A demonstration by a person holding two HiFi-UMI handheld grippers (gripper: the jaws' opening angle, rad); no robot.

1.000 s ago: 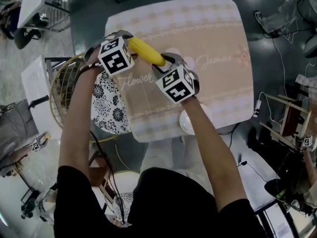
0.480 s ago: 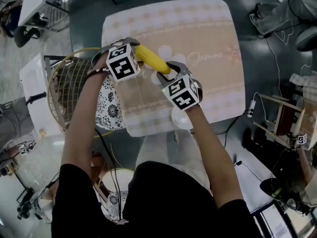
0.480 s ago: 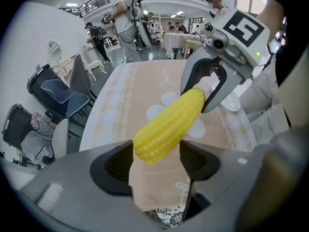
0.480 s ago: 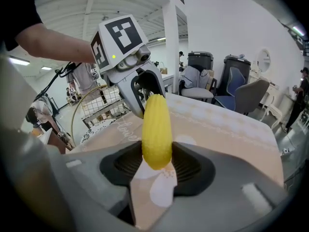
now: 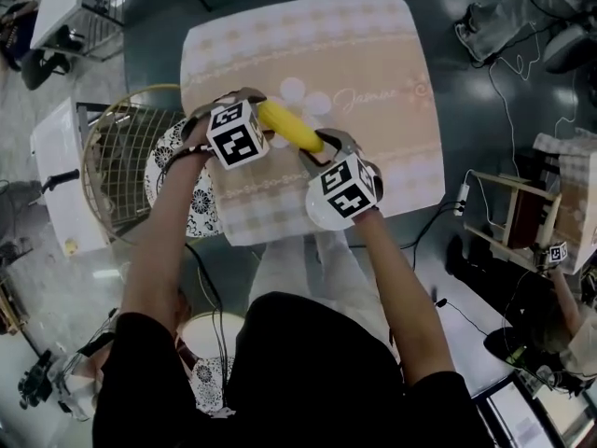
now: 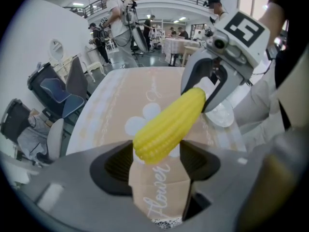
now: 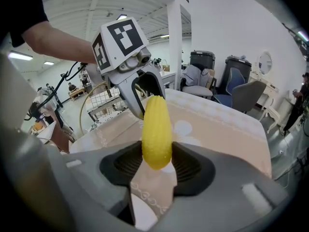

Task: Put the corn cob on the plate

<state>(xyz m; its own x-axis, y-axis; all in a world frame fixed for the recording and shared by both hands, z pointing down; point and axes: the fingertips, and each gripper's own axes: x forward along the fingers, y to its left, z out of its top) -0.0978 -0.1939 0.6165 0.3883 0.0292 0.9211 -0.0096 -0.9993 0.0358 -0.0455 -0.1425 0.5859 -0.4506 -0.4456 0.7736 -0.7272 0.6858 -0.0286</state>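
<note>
The yellow corn cob (image 5: pixel 289 127) hangs level above the beige tablecloth, held at both ends. My left gripper (image 5: pixel 261 112) is shut on its left end, and in the left gripper view the cob (image 6: pixel 169 124) sits between the dark pads (image 6: pixel 199 161). My right gripper (image 5: pixel 317 149) is shut on the other end, and the right gripper view shows the cob (image 7: pixel 157 127) wedged between its jaws. A small white plate (image 5: pixel 315 215) lies near the table's front edge, mostly hidden under the right gripper's marker cube. The left gripper view shows the plate (image 6: pixel 223 116) beyond the cob.
The table (image 5: pixel 308 45) carries a beige patterned cloth with a flower print. A round wire basket (image 5: pixel 117 157) and a black-and-white floral cushion (image 5: pixel 191 199) stand at its left. Cables and furniture (image 5: pixel 522 222) crowd the floor at the right. People stand in the background.
Both grippers have carried the corn cob together toward the table's near edge, closer to the white plate. The grip on both ends is the same.
</note>
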